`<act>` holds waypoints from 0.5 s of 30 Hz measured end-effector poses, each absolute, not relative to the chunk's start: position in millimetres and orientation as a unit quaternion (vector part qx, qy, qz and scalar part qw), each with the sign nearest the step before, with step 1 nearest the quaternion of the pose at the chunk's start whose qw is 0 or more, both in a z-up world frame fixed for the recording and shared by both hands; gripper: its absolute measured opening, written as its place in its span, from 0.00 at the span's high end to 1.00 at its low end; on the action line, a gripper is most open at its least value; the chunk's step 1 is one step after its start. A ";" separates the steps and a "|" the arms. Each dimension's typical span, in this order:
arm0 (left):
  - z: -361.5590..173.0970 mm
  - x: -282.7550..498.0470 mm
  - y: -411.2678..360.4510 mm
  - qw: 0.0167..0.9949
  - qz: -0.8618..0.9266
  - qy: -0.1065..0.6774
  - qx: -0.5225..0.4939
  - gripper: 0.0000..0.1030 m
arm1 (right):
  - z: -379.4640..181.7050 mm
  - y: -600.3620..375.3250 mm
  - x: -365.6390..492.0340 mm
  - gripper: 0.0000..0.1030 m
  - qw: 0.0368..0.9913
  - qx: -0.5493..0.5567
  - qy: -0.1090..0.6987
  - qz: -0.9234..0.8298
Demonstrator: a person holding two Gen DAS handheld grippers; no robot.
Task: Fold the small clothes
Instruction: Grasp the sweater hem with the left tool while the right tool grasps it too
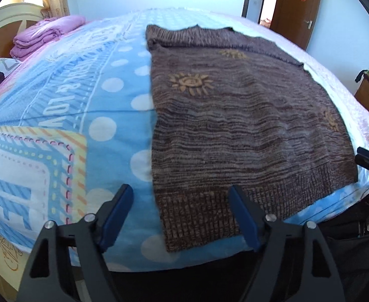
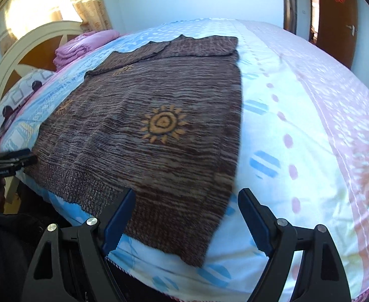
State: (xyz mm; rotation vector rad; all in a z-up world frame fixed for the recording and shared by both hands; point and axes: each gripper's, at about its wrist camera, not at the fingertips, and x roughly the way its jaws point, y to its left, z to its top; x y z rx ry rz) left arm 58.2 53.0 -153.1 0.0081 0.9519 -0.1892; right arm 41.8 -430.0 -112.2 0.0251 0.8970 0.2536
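Left gripper (image 1: 179, 214): jaws spread, nothing pinched; the near left hem corner of the sweater (image 1: 234, 125) lies below and between the fingers, contact not confirmed; right gripper (image 2: 187, 216): jaws spread, nothing pinched; the near right hem corner lies below and between its fingers

Sweater location: spread flat on the bed (image 1: 114, 136), ribbed hem (image 1: 199, 216) at the near edge, collar at the far end; sleeves appear already folded across the upper body; sun motifs (image 2: 163, 123) face up

Handling, as judged: knit fabric, soft and limp, moderate weight for its size, not slippery, not fragile; it will drape and sag from any hold point and may stretch if pulled by one corner alone; the loose knit can snag on finger edges

Hold points: take the ribbed hem at its two near corners, one per gripper; the rib is the thickest and firmest band, so the pads get the best purchase there; pinch both layers together, lift evenly, and carry the hem toward the collar

Beyond the sweater: folded pink bedding (image 1: 43, 35) by the headboard (image 2: 33, 50); a door (image 1: 297, 7) in the far wall
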 end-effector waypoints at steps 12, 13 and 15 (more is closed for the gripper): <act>-148.8 52.3 44.2 0.880 -0.127 0.457 -0.008 0.89 | -120.0 -446.5 32.0 0.19 0.885 0.052 0.444 0.135; -149.0 53.0 44.1 0.880 -0.127 0.458 -0.007 0.89 | -120.7 -447.1 31.1 0.19 0.882 0.056 0.446 0.137; -150.4 54.1 44.9 0.879 -0.127 0.459 -0.009 0.89 | -122.4 -447.2 29.6 0.22 0.878 0.065 0.451 0.146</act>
